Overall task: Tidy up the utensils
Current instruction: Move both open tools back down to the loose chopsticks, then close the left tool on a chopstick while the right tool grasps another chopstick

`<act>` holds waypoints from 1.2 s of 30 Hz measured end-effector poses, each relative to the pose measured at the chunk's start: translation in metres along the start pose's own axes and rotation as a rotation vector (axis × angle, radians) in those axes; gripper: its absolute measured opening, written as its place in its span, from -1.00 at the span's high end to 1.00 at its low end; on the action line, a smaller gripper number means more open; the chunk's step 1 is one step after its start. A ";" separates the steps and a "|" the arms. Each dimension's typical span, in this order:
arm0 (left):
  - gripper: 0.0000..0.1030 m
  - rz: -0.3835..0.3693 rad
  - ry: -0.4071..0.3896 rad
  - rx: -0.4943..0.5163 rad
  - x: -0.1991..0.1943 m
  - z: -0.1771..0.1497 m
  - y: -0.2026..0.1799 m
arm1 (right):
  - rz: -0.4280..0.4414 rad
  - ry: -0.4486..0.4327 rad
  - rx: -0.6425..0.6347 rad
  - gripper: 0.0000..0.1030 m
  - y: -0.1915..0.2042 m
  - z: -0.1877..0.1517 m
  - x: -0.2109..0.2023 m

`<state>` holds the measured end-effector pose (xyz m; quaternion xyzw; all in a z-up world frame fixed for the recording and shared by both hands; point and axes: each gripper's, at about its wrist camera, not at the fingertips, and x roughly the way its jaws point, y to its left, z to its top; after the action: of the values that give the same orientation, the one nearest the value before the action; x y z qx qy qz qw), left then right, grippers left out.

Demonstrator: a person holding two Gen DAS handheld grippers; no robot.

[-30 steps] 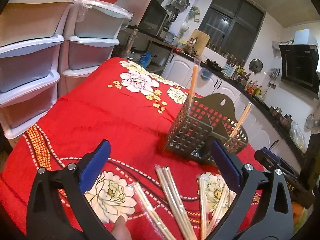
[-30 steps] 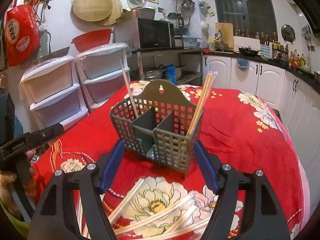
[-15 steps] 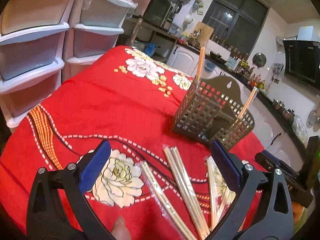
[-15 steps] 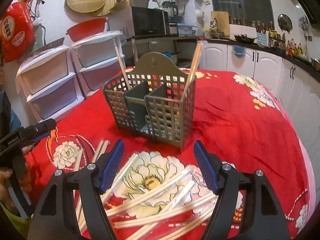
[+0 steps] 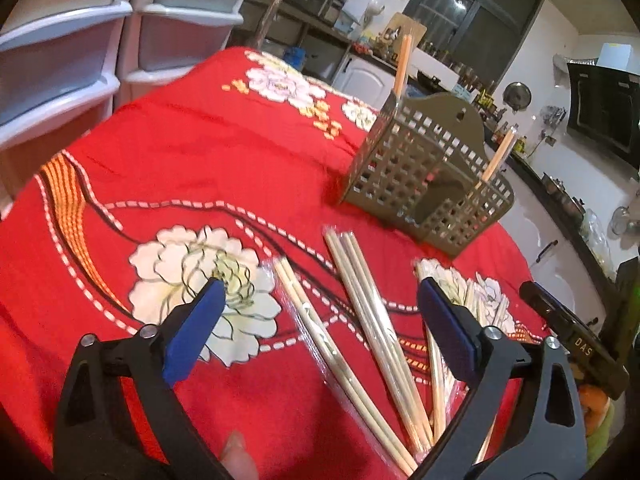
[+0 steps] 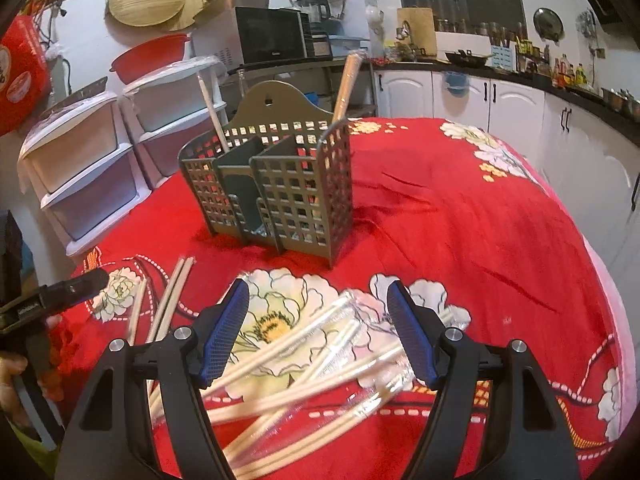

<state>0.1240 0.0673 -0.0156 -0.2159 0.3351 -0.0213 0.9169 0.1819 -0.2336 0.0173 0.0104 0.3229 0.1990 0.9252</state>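
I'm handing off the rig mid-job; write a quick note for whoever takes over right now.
Left tool: open, nothing gripped, jaws just narrowing, above the plastic-wrapped wooden chopstick pairs lying on the red flowered cloth.
Right tool: open, nothing gripped, above the wrapped chopstick pile.
Grey perforated plastic holder: upright on the cloth, beyond the chopsticks.
Done: chopsticks stand in both its outer compartments.
Left: grip the loose pairs and stand them in the holder.

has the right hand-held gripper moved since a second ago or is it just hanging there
Yes. The right hand-held gripper has come down toward the wrapped chopsticks: the grey utensil caddy now sits higher in its view, and more chopsticks show between its open jaws.
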 end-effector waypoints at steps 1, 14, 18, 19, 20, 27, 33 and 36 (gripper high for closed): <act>-0.57 -0.009 0.013 -0.008 0.002 -0.002 0.001 | -0.004 0.005 0.003 -0.34 -0.001 -0.002 0.000; 0.11 -0.018 0.101 -0.076 0.023 -0.013 0.011 | 0.018 0.105 -0.008 -0.14 0.000 -0.010 0.024; 0.14 0.003 0.096 -0.071 0.026 -0.010 0.010 | -0.002 0.168 -0.012 -0.08 -0.001 -0.006 0.044; 0.14 0.005 0.095 -0.071 0.028 -0.009 0.010 | -0.007 0.183 -0.011 -0.06 -0.002 -0.006 0.048; 0.14 0.008 0.094 -0.070 0.029 -0.008 0.010 | -0.012 0.201 -0.007 -0.05 -0.003 -0.005 0.054; 0.14 0.027 0.086 -0.064 0.038 -0.002 0.010 | -0.019 0.248 -0.015 0.07 -0.003 0.001 0.080; 0.19 0.033 0.084 -0.062 0.041 0.000 0.010 | -0.042 0.255 -0.060 0.22 0.002 0.008 0.091; 0.28 0.032 0.083 -0.077 0.042 0.001 0.013 | -0.049 0.252 -0.067 0.34 0.000 0.011 0.094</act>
<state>0.1557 0.0716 -0.0453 -0.2447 0.3767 -0.0027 0.8934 0.2557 -0.1976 -0.0294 -0.0536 0.4299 0.1870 0.8817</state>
